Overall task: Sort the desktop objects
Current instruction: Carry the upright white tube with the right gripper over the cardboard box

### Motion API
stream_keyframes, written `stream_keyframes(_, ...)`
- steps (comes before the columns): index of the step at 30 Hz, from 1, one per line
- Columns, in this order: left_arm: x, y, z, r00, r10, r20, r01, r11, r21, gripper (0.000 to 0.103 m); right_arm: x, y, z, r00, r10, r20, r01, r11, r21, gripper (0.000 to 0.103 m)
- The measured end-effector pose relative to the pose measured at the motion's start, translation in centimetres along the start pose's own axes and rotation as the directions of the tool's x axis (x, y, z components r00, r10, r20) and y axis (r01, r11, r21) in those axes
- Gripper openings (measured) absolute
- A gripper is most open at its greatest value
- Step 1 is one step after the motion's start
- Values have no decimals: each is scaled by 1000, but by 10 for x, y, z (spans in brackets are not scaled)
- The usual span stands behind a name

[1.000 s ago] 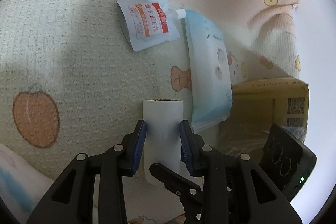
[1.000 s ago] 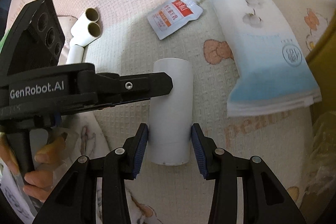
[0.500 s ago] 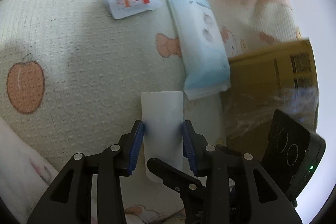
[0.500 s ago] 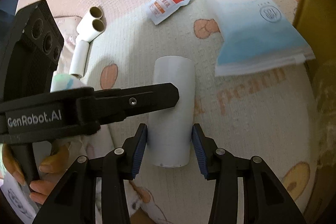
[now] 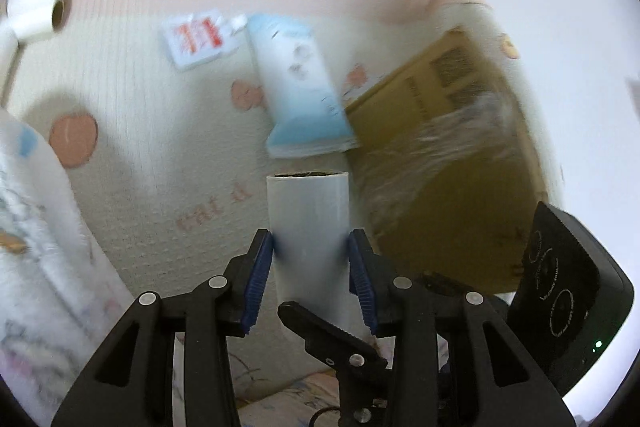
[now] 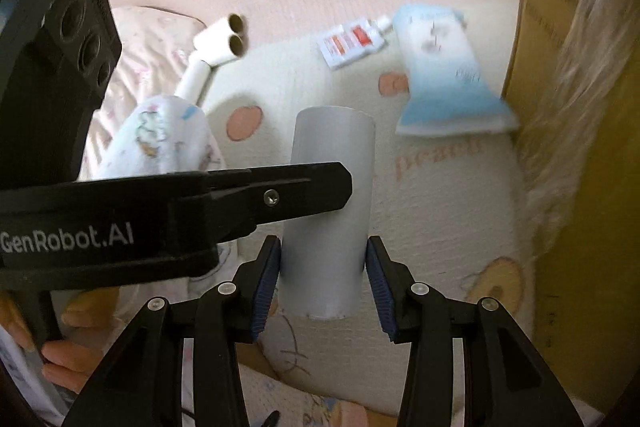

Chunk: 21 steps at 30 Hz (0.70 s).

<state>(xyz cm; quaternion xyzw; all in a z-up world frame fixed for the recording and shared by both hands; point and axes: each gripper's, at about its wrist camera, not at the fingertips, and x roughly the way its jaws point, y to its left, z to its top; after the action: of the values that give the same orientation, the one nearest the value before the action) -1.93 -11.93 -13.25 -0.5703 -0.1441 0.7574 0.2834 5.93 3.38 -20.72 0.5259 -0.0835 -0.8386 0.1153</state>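
A white paper roll [image 5: 308, 227] [image 6: 328, 211] is held between both grippers, lifted above the blanket. My left gripper [image 5: 312, 251] is shut on it, blue pads touching both sides. My right gripper [image 6: 322, 259] also closes on the same roll near its other end. The left gripper's black body [image 6: 160, 211] crosses the right wrist view. A white and red spout pouch [image 5: 198, 41] [image 6: 352, 43] and a blue and white tissue pack [image 5: 300, 87] [image 6: 444, 79] lie on the blanket beyond.
A cardboard box lined with clear plastic [image 5: 444, 155] [image 6: 560, 107] stands to the right. Several thin white tubes [image 5: 40, 7] [image 6: 220, 43] lie at the far left. A rolled printed cloth [image 6: 160, 139] lies left. The blanket [image 5: 140, 107] has peach prints.
Both grippers have risen with the roll, away from the blanket. The pouch and tissue pack look smaller and farther. The box has come more into view on the right.
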Motion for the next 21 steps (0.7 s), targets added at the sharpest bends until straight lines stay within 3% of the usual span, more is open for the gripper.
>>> stream_keyframes(4, -23, -32, 1, 996, 42, 74, -48, 995, 89, 43, -31, 7, 1, 996, -3, 94, 5, 1000, -21, 41)
stream_keyframes(10, -49, -79, 12, 986, 59, 153, -91, 973, 212, 43, -76, 5, 5, 971, 14, 238, -13, 1000, -9, 41)
stream_keyframes(17, -67, -131, 32, 975, -4, 220, -70, 942, 330, 43, -134, -9, 16, 923, -55, 380, 62, 998, -4, 41)
stream_keyframes(21, -61, -155, 46, 975, -48, 219, -37, 929, 368, 43, -157, -24, 21, 905, -80, 418, 72, 997, 35, 41)
